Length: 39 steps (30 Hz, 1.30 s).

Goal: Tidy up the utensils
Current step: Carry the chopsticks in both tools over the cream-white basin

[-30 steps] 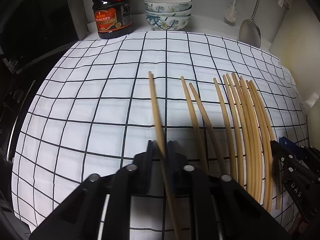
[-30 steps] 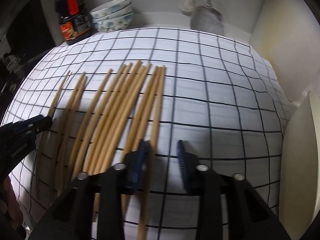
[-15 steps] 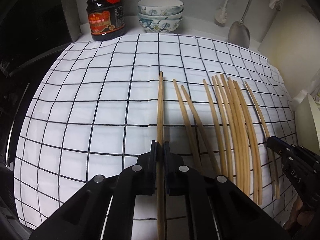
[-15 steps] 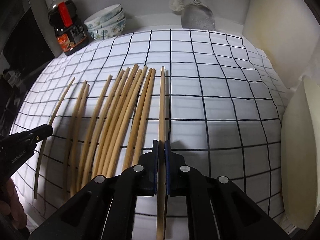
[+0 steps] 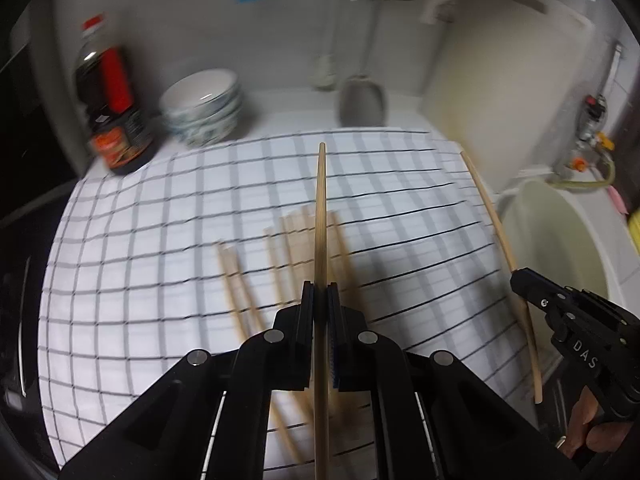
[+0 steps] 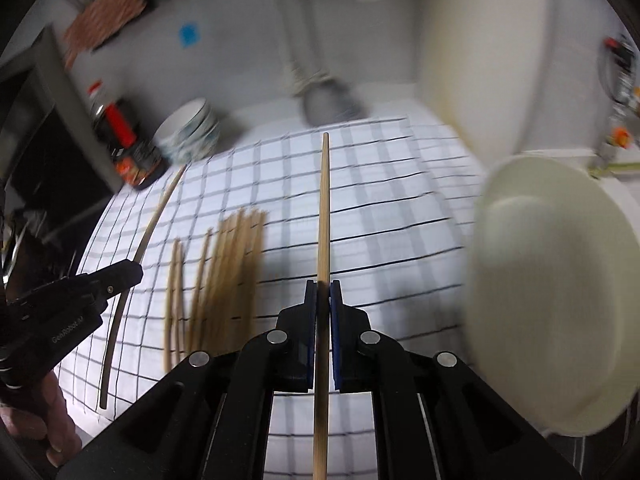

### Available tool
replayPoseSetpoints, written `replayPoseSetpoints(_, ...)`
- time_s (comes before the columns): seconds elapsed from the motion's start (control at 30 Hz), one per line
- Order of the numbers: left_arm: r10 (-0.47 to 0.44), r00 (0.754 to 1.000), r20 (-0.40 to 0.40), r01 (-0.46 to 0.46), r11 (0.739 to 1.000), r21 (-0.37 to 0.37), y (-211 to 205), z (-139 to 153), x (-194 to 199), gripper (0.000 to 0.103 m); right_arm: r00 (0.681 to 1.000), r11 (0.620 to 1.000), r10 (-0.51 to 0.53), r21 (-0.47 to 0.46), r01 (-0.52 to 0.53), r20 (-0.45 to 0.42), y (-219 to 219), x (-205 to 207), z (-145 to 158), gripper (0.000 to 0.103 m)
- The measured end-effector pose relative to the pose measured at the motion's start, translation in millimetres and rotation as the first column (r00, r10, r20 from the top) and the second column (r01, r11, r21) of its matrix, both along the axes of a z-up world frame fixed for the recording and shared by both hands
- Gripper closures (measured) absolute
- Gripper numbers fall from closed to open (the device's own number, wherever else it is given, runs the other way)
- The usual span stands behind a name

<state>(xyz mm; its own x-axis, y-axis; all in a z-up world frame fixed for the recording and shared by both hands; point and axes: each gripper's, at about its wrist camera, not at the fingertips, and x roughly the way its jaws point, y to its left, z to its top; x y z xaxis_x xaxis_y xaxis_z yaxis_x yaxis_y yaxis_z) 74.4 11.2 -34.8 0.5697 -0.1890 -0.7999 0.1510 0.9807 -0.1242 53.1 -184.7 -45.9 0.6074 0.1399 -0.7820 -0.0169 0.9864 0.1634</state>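
1. The checked cloth [image 5: 160, 240] on the tabletop now lies farther below both cameras than half a second ago.
2. A pale basin [image 6: 552, 292] has come into view right of the cloth.
3. The loose chopsticks [image 6: 228, 276] stay on the cloth.
4. The left claw [image 5: 320, 312] grips one chopstick [image 5: 320, 208], now lifted above the cloth.
5. The right claw [image 6: 323, 304] pinches another chopstick [image 6: 323, 208], also raised off the cloth.

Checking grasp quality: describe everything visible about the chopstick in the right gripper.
The chopstick is a plain, light wooden stick, straight and slender. The right gripper is shut on it partway along, in line with the fingers, tip forward over the checked cloth. It touches only the pads, apart from the other chopsticks.
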Motion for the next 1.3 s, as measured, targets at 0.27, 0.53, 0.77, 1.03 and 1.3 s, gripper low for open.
replayPoseSetpoints(0.27, -0.243, 0.970, 0.030, 0.244, 0.967, -0.068, -123.2, 28.5, 7.4, 0.096, 0.976, 0.977, -0.214, -0.010, 0.215, 0.024, -106.5, -24.3, 20.3, 0.097)
replayPoseSetpoints(0.53, -0.416, 0.909, -0.009, 0.413, 0.906, -0.093, -239.6, 18.5, 25.5, 0.096, 0.937, 0.937, -0.350, -0.012, 0.350, -0.010, -190.0, -27.8, 6.7, 0.097)
replayPoseSetpoints(0.77, -0.479, 0.874, -0.080, 0.475, 0.878, -0.067, -291.0, -17.3, 37.6, 0.096, 0.912, 0.913, -0.403, 0.029, 0.406, -0.080, -226.3, -20.3, -20.9, 0.097)
replayPoseSetpoints(1.03, -0.498, 0.853, -0.155, 0.496, 0.867, -0.052, -310.8, -43.5, 46.2, 0.096, 0.897, 0.908, -0.403, 0.043, 0.416, -0.180, -231.1, -11.7, -47.8, 0.097)
replayPoseSetpoints(1.3, -0.499, 0.848, -0.180, 0.503, 0.864, -0.025, -320.3, -54.2, 50.3, 0.095, 0.889, 0.905, -0.408, 0.037, 0.424, -0.209, -233.1, -11.3, -58.9, 0.097)
